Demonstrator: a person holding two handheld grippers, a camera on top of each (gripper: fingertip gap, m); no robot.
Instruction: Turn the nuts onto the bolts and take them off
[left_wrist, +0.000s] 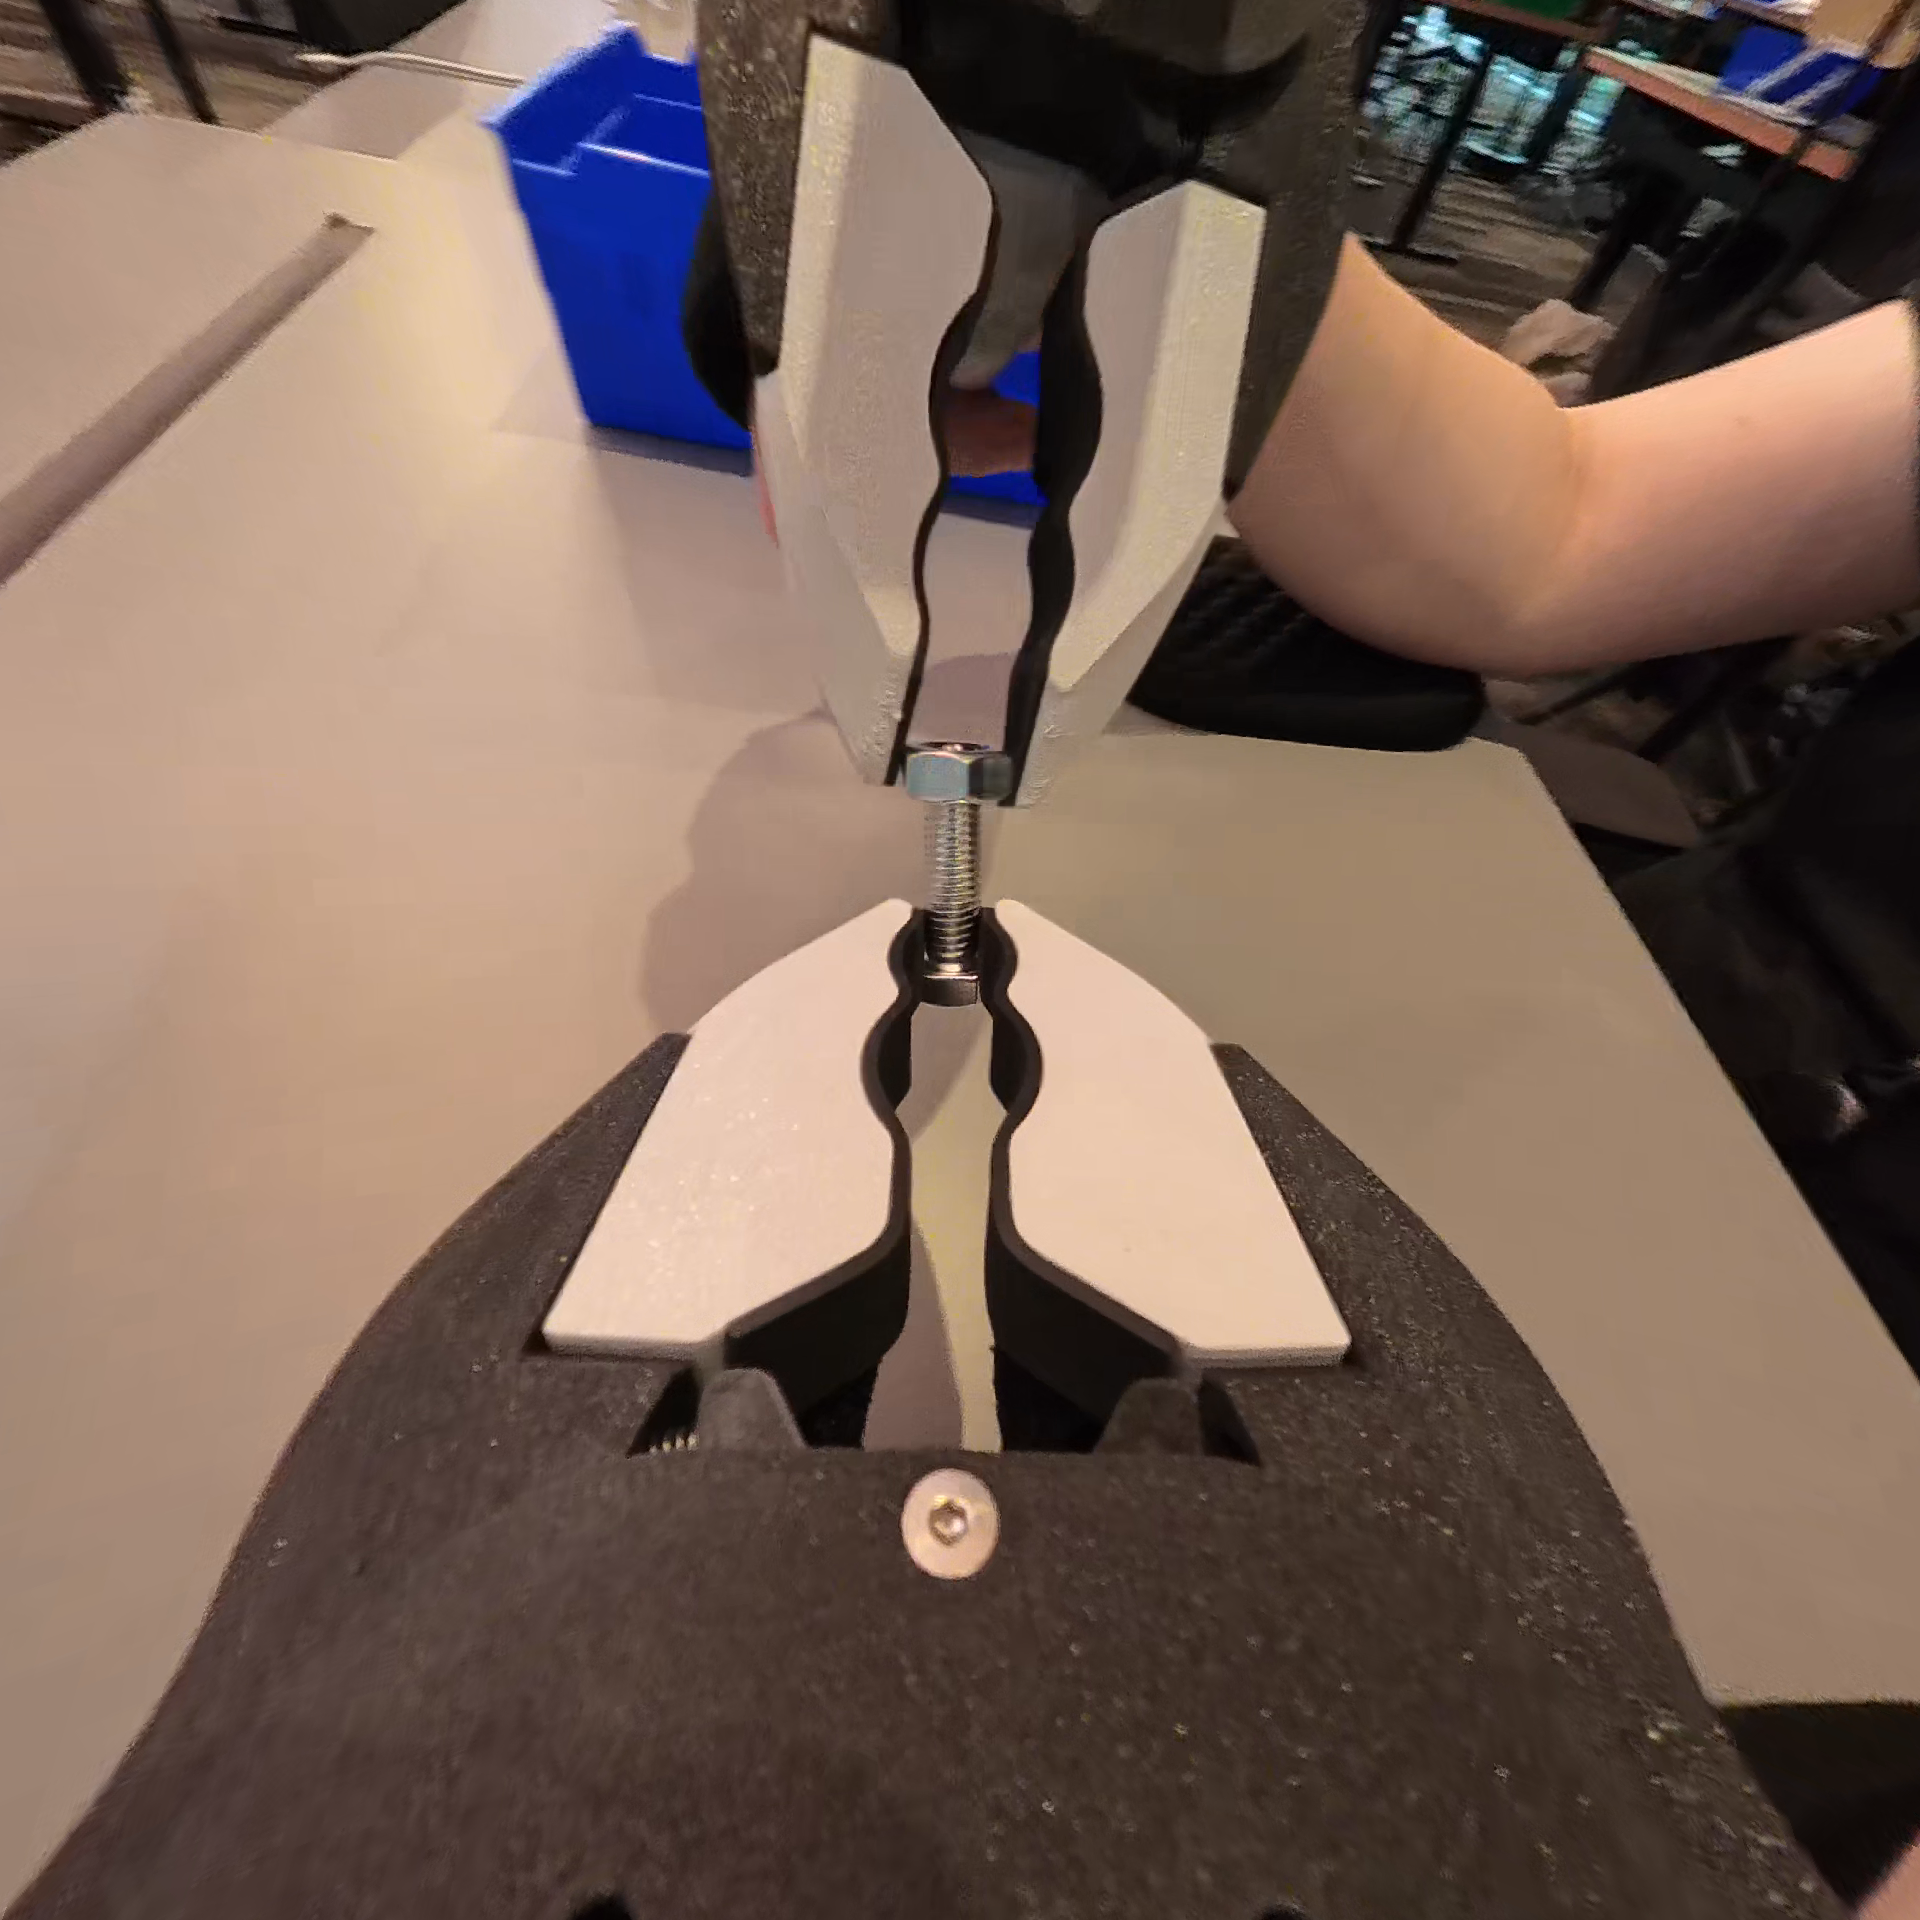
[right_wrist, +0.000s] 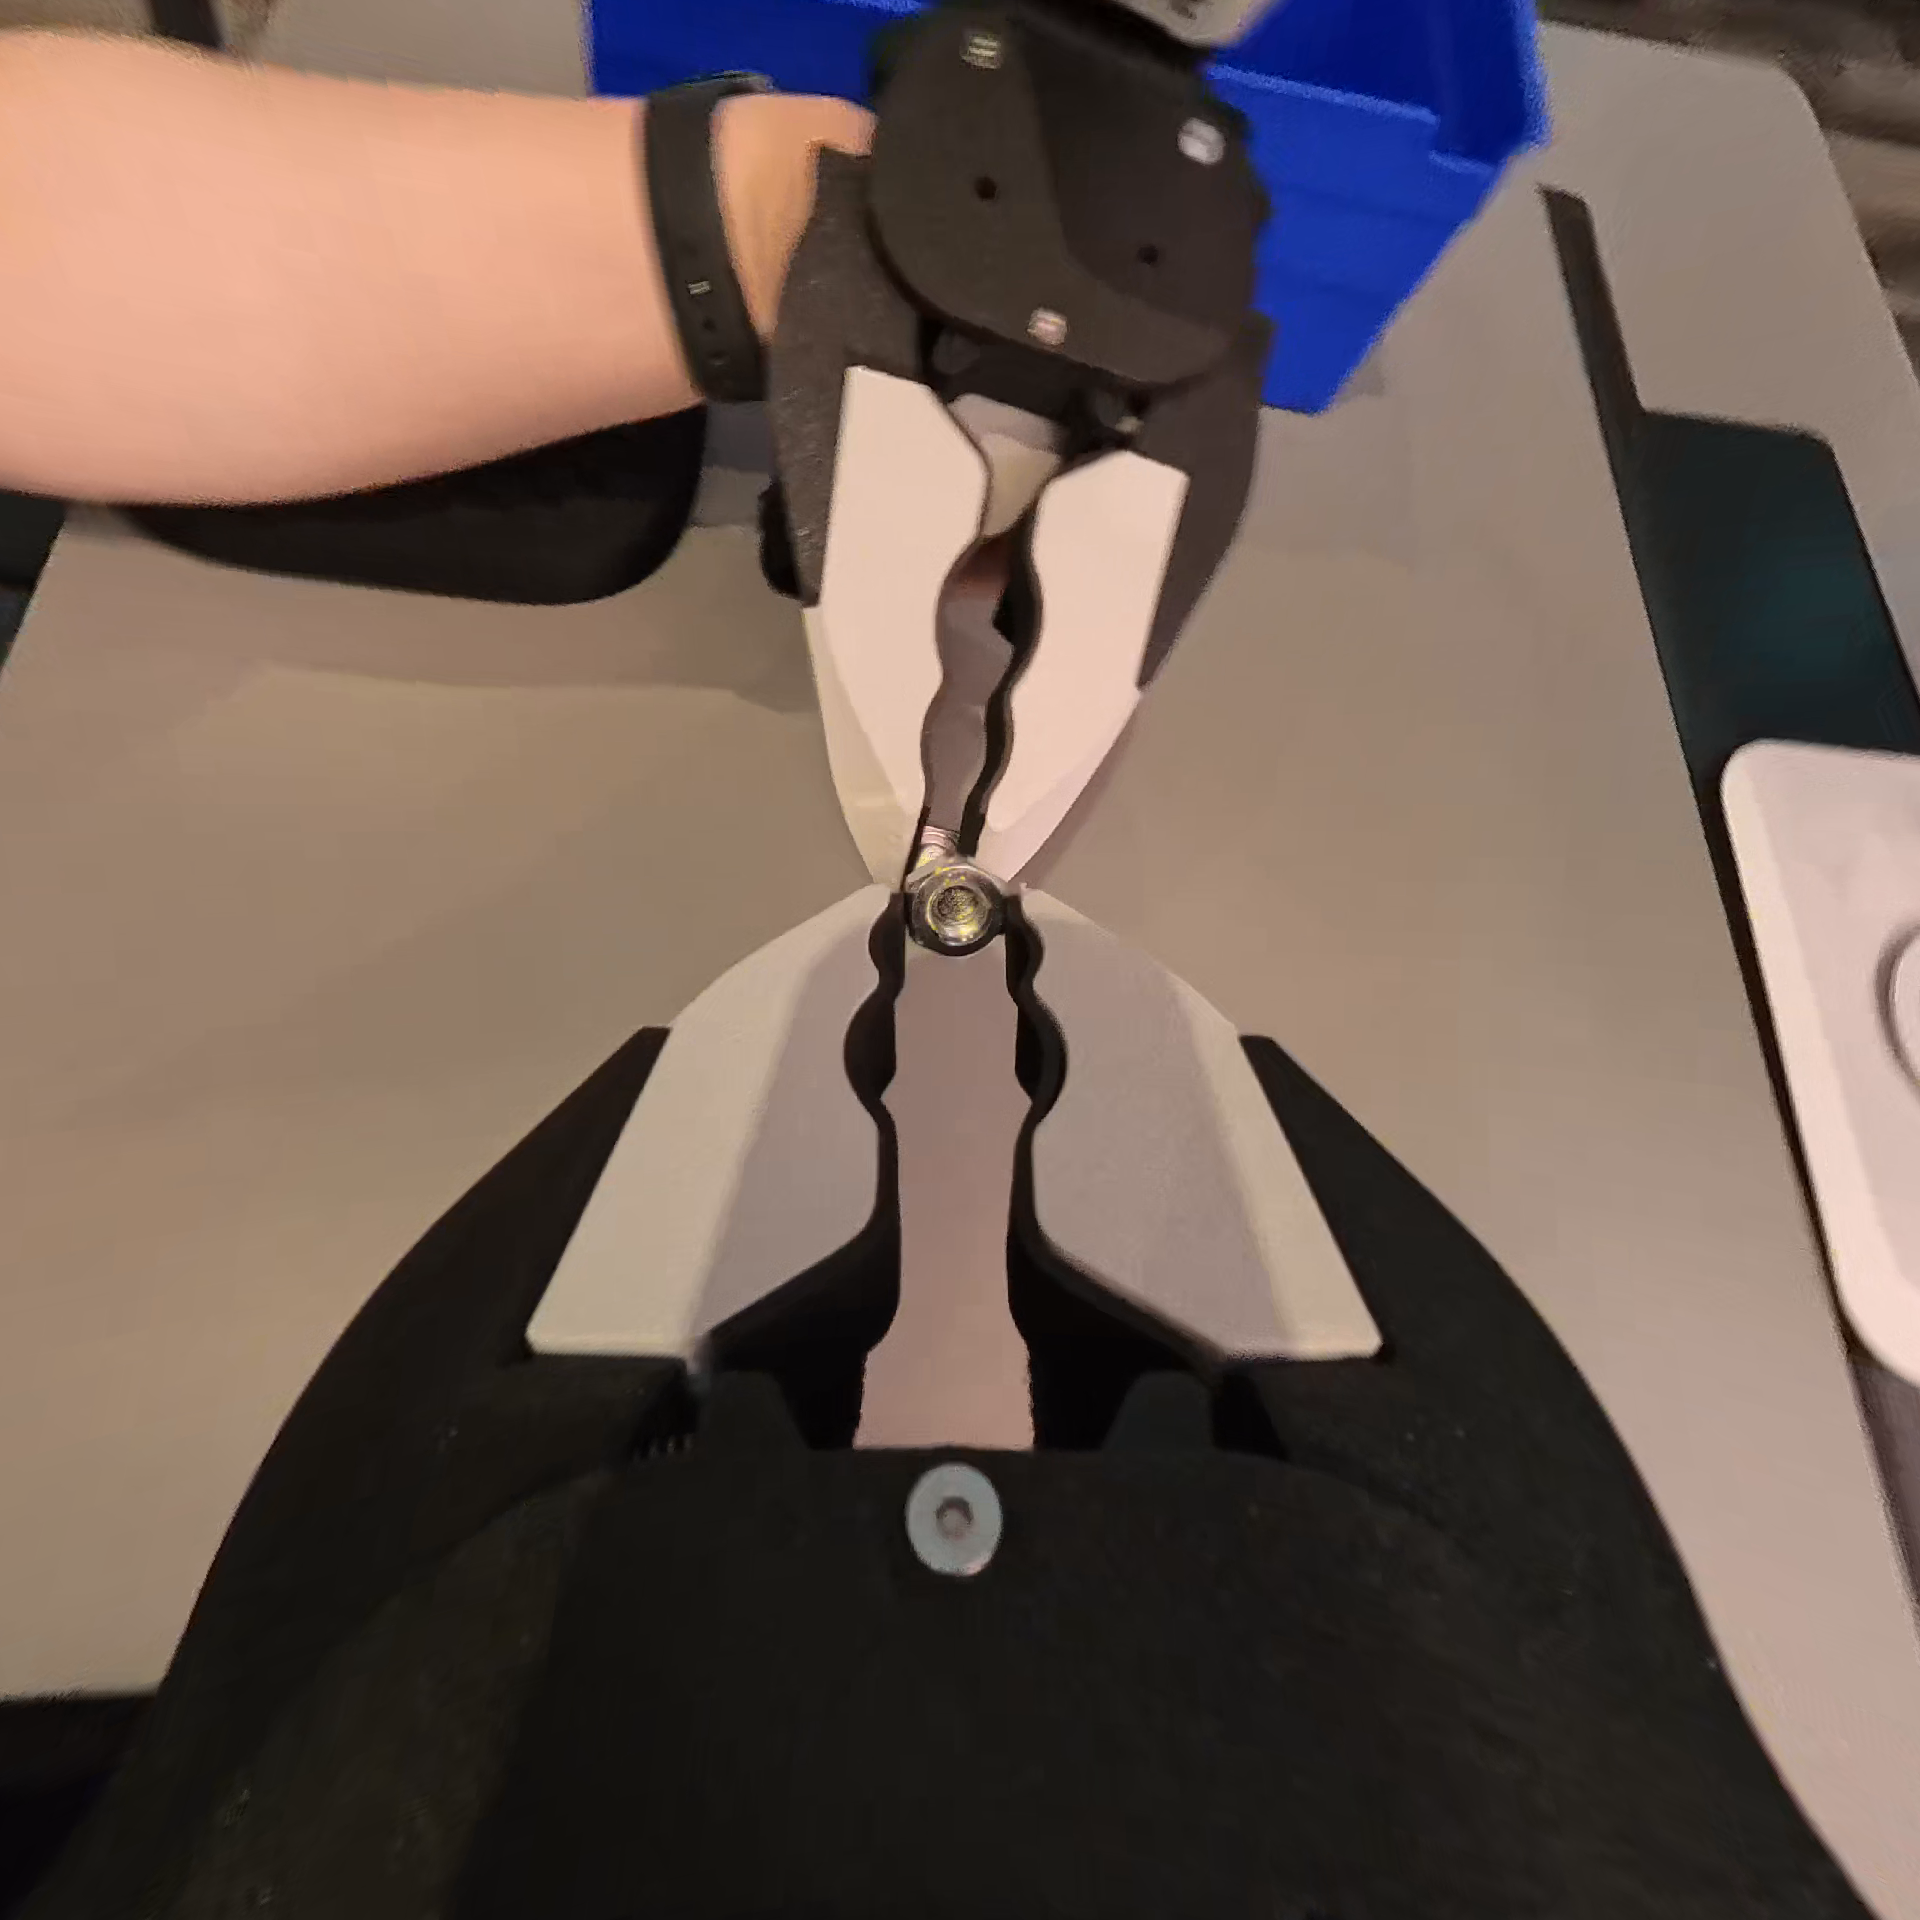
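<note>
My left gripper (left_wrist: 948, 961) has its fingers clamped on the bolt (left_wrist: 945, 873) near its head. My right gripper (right_wrist: 954, 914) grips the nut (right_wrist: 956, 910) on the bolt's far end, above the bench (left_wrist: 312, 727)

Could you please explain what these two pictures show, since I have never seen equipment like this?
No robot here: a person holds a two-finger gripper in each hand, each carrying a camera that looks along its fingers. The left wrist view shows the left gripper clamped near the head end of a bolt. Opposite it, the right gripper is shut on a nut at the bolt's far tip. The right wrist view sees that nut end-on, with the left gripper beyond. Both are held above a grey table. A blue bin stands at the back, and a white tray lies at one edge.
</note>
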